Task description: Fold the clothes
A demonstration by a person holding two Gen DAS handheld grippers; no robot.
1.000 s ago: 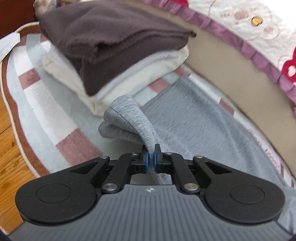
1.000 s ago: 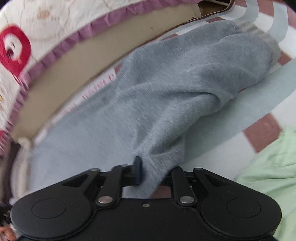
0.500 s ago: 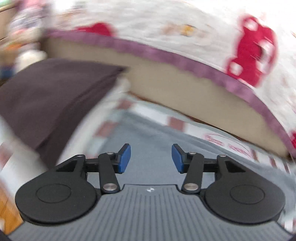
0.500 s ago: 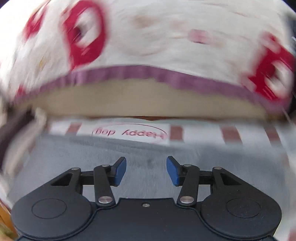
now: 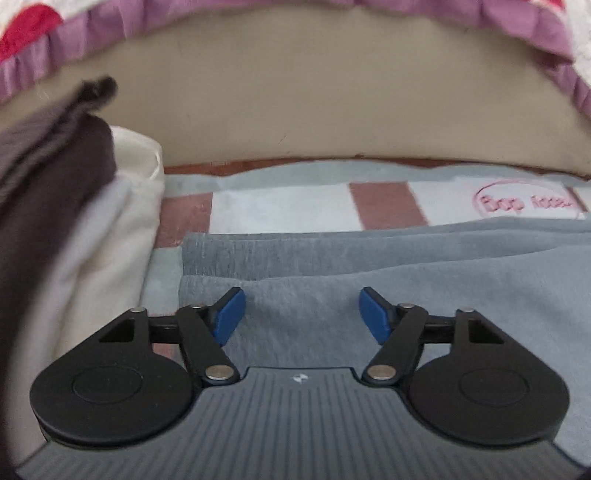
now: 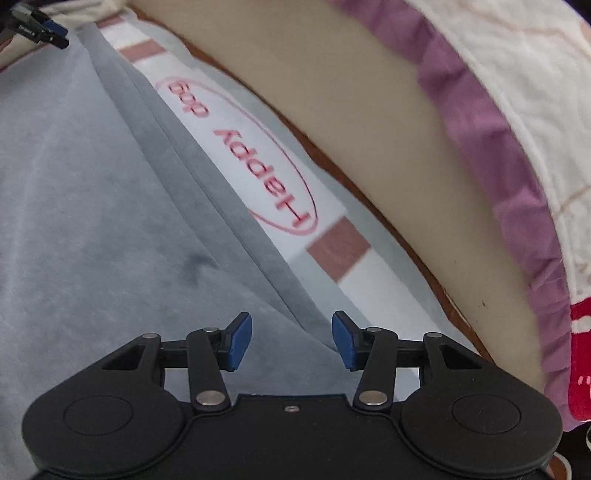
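Observation:
A grey garment (image 5: 424, 280) lies folded flat in layers on a checked mat (image 5: 280, 206); it also fills the left of the right wrist view (image 6: 92, 221). My left gripper (image 5: 301, 314) is open and empty, low over the garment's left end. My right gripper (image 6: 291, 341) is open and empty over the garment's far folded edge. The left gripper's tip (image 6: 48, 29) shows at the top left of the right wrist view.
A stack of folded clothes, dark brown (image 5: 44, 177) on white (image 5: 125, 206), stands left of the garment. A beige bed side (image 5: 314, 110) with a purple-frilled quilt (image 6: 491, 155) runs along the mat's far edge. The mat bears a red "Happy dog" label (image 6: 243, 155).
Both grippers let go of the grey garment and opened. They swung toward the bed and now sit low over the folded garment.

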